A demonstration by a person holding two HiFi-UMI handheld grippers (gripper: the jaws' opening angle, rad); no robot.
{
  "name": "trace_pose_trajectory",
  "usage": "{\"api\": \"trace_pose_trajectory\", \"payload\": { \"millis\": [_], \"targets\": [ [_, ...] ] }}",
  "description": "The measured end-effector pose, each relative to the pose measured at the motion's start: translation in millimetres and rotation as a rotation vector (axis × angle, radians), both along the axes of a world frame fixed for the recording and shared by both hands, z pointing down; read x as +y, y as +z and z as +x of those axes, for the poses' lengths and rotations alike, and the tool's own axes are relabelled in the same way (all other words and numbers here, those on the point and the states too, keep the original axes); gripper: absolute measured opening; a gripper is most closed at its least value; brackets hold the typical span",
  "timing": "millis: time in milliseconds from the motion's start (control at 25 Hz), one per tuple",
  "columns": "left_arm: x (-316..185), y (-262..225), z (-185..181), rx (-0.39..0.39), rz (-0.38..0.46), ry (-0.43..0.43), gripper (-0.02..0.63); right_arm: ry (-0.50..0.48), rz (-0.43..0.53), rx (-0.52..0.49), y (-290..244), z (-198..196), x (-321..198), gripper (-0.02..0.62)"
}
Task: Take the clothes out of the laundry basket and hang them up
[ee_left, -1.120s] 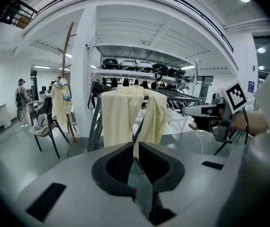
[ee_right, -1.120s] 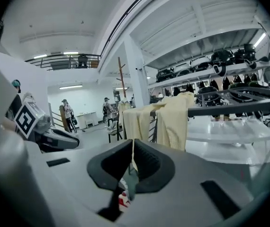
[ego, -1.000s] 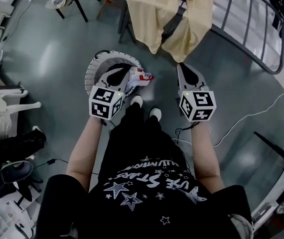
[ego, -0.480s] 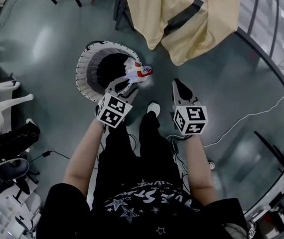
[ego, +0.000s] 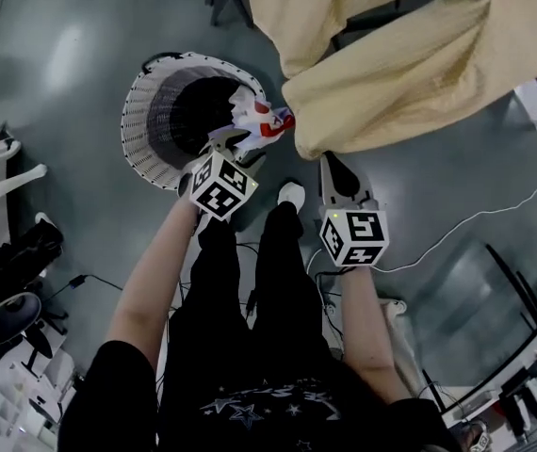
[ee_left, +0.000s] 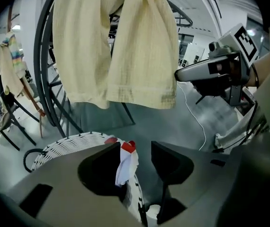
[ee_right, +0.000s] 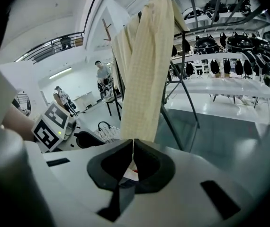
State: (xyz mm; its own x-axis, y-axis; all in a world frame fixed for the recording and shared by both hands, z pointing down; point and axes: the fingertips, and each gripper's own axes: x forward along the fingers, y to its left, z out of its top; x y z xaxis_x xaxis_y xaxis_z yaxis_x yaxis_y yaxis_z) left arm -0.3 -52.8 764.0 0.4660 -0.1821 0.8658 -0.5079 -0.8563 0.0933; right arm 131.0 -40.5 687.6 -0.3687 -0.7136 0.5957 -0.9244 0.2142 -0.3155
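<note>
A: How much of the job is judged done?

B: One pale yellow cloth is seen hung over the rack, at about one o'clock from the feet. A white and red garment is draped over the rim of the laundry basket, on the rim's three o'clock side, and is not yet picked up. The basket's inside is dark, so what else is left in it cannot be told.

A: And the tools?

B: The left gripper is held right at that garment with its jaws apart (they have just been opening). In the left gripper view the garment is seen between them, but it is pressed by neither pad. The right gripper is held off to the basket's four o'clock, with its jaws closed together and nothing pinched.

A: So which step is in hand?

B: A grasp of the garment is judged to be next, followed by a lift to the rack.

A: What room is left for that?

B: Bare floor is left open from nine to twelve o'clock of the basket. The yellow cloth's hem is hung low, just beside the garment at its two o'clock, and could be brushed on the way up. A cable is laid across the floor at three o'clock of the right gripper, and clutter is piled at the basket's eight o'clock.
</note>
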Motion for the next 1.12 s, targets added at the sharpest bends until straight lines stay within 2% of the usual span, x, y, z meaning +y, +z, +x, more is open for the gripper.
{"api": "trace_pose_trajectory", "payload": {
  "millis": [400, 520, 720, 840, 880, 1040, 1120],
  "targets": [
    [-18, 71, 3, -0.068, -0.010, 0.120, 0.225, 0.001, -0.083, -0.001, 57, -24, 31, 0.017],
    [-16, 85, 6, -0.086, -0.050, 0.172, 0.238, 0.004, -0.097, -0.007, 64, -30, 37, 0.017],
    [-17, 101, 12, -0.137, -0.043, 0.213, 0.237, 0.017, -0.103, -0.021, 67, -35, 45, 0.017],
    [-22, 106, 13, -0.177, -0.002, 0.221, 0.173, 0.026, -0.103, -0.022, 68, -35, 47, 0.017],
    [-23, 107, 12, -0.184, 0.010, 0.225, 0.170, 0.029, -0.102, -0.022, 69, -34, 47, 0.017],
    [-23, 105, 10, -0.185, 0.037, 0.223, 0.141, 0.040, -0.110, -0.023, 73, -31, 52, 0.017],
    [-23, 100, 9, -0.184, 0.059, 0.217, 0.098, 0.042, -0.116, -0.022, 76, -30, 53, 0.017]
  ]
}}
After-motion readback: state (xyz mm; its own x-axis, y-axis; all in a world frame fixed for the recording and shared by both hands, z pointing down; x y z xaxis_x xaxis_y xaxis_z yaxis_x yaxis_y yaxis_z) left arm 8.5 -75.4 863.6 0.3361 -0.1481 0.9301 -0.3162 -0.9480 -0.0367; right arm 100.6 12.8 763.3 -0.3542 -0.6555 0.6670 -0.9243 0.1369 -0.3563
